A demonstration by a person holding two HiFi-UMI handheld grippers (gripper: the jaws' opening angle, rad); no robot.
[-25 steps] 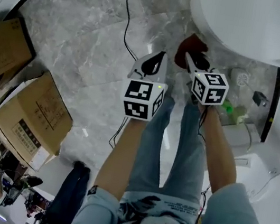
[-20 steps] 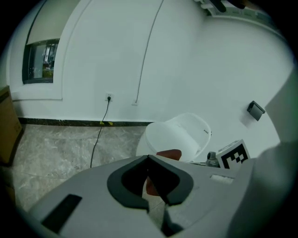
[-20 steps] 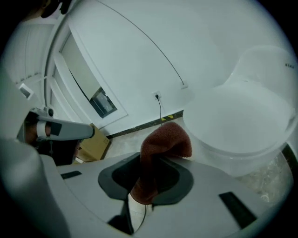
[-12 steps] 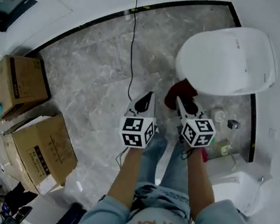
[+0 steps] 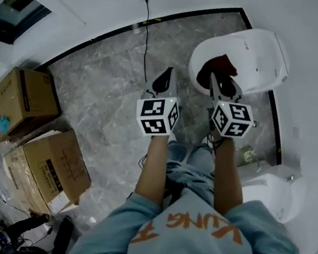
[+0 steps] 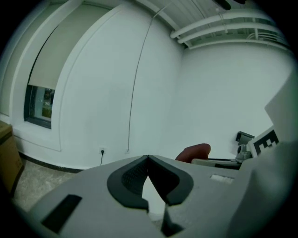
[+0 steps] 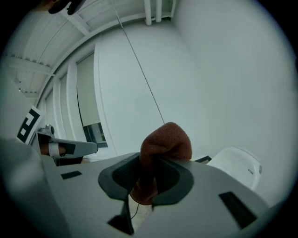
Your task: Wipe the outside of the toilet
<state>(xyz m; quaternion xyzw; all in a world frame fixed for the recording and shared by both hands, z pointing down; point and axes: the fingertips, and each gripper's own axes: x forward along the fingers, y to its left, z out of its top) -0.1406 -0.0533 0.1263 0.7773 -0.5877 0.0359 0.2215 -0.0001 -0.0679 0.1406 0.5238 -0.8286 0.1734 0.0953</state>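
A white toilet (image 5: 254, 52) with its lid down stands against the wall at the upper right of the head view; part of it shows at the right of the right gripper view as the toilet (image 7: 237, 167). My right gripper (image 5: 213, 76) is shut on a reddish-brown cloth (image 5: 218, 66), held in the air in front of the toilet lid. That cloth (image 7: 160, 148) sticks up between the jaws of the right gripper (image 7: 151, 160). My left gripper (image 5: 167, 73) hovers over the floor to the toilet's left. The left gripper (image 6: 149, 160) is shut with nothing in it.
Grey marble floor (image 5: 101, 76) runs along a white wall with a socket and black cable (image 5: 145, 24). Two cardboard boxes (image 5: 48, 165) stand at the left. A white bin (image 5: 275, 192) and small bottles (image 5: 245, 154) sit right of the toilet. My legs are below the grippers.
The head view has risen and pulled back, so the whole toilet shows. Both grippers have lifted and point towards the wall; the cloth stays gripped in the right one.
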